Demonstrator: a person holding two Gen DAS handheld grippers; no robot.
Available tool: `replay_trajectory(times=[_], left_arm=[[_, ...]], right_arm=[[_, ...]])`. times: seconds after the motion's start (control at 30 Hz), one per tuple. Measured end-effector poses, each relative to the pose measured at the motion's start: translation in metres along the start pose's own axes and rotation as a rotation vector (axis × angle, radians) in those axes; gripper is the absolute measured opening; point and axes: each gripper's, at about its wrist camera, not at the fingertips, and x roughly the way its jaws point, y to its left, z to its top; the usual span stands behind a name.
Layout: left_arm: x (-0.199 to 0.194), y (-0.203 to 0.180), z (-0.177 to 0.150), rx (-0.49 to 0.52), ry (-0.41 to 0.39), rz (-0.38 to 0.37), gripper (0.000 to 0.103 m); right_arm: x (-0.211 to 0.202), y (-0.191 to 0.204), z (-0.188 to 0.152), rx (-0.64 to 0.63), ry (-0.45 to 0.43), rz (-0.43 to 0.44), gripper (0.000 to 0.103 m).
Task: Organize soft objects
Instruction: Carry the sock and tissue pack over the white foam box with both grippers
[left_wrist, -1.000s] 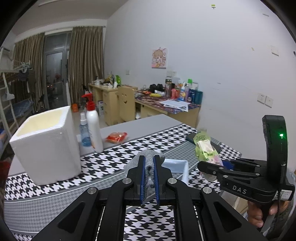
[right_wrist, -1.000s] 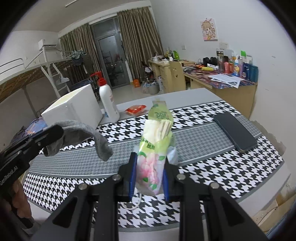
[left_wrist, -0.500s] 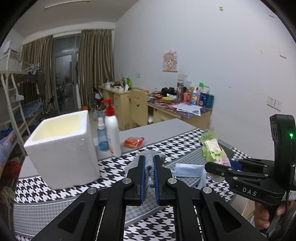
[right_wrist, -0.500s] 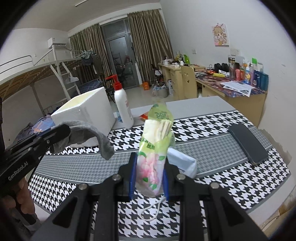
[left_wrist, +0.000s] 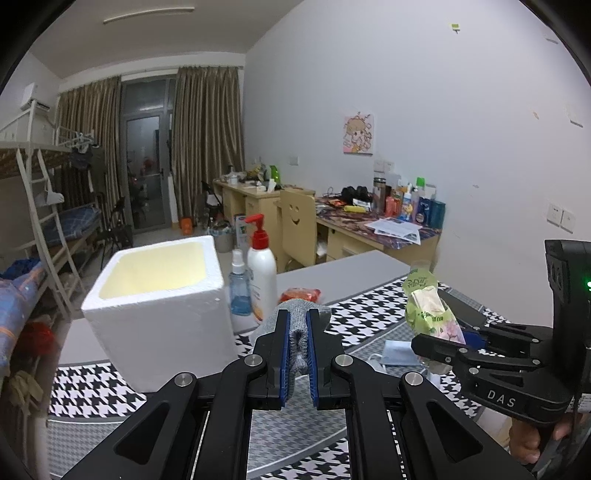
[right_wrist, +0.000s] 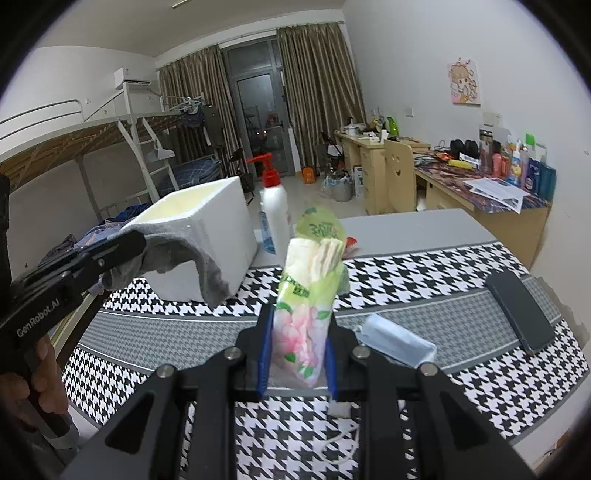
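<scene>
My left gripper (left_wrist: 296, 325) is shut on a grey sock (left_wrist: 297, 339); in the right wrist view the sock (right_wrist: 177, 254) droops from the left gripper (right_wrist: 129, 243) beside the white foam box (right_wrist: 207, 229). My right gripper (right_wrist: 297, 332) is shut on a green tissue pack (right_wrist: 310, 291) held upright above the table; from the left wrist view the tissue pack (left_wrist: 428, 314) sticks up from the right gripper (left_wrist: 424, 343). The open foam box (left_wrist: 159, 306) stands at the left on the houndstooth cloth. A blue face mask (right_wrist: 395, 339) lies on the cloth below the pack.
A white pump bottle (left_wrist: 261, 273) and a small blue spray bottle (left_wrist: 239, 288) stand right of the box, an orange packet (left_wrist: 300, 295) behind them. A black phone (right_wrist: 521, 310) lies at the table's right. A person's hand (right_wrist: 40, 373) grips the left handle. Desks line the wall beyond.
Both grippers have risen and drawn nearer the foam box, each keeping its grip. The face mask has come into view on the cloth under the tissue pack.
</scene>
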Motion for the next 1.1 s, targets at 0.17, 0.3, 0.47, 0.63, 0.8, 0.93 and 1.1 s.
replay_trajectory(times=[0.17, 0.3, 0.47, 0.63, 0.8, 0.93, 1.1], left_arm=[[-0.005, 0.01, 0.006, -0.015, -0.011, 0.015, 0.009], [-0.007, 0.017, 0.011, -0.024, -0.017, 0.036, 0.009], [-0.012, 0.023, 0.019, -0.03, -0.039, 0.056, 0.009], [-0.016, 0.029, 0.027, -0.022, -0.057, 0.069, 0.009], [-0.019, 0.032, 0.032, -0.022, -0.068, 0.073, 0.009], [-0.019, 0.036, 0.038, -0.023, -0.08, 0.089, 0.009], [-0.022, 0.042, 0.046, -0.016, -0.099, 0.112, 0.009]], right_arm=[[0.003, 0.015, 0.008, -0.033, -0.006, 0.018, 0.028], [0.005, 0.022, 0.015, -0.054, -0.016, 0.029, 0.028], [0.006, 0.031, 0.024, -0.075, -0.026, 0.037, 0.028], [0.008, 0.038, 0.033, -0.09, -0.029, 0.05, 0.028], [0.007, 0.047, 0.041, -0.111, -0.041, 0.057, 0.028], [0.006, 0.054, 0.045, -0.13, -0.049, 0.067, 0.028], [0.004, 0.06, 0.052, -0.144, -0.069, 0.066, 0.028]])
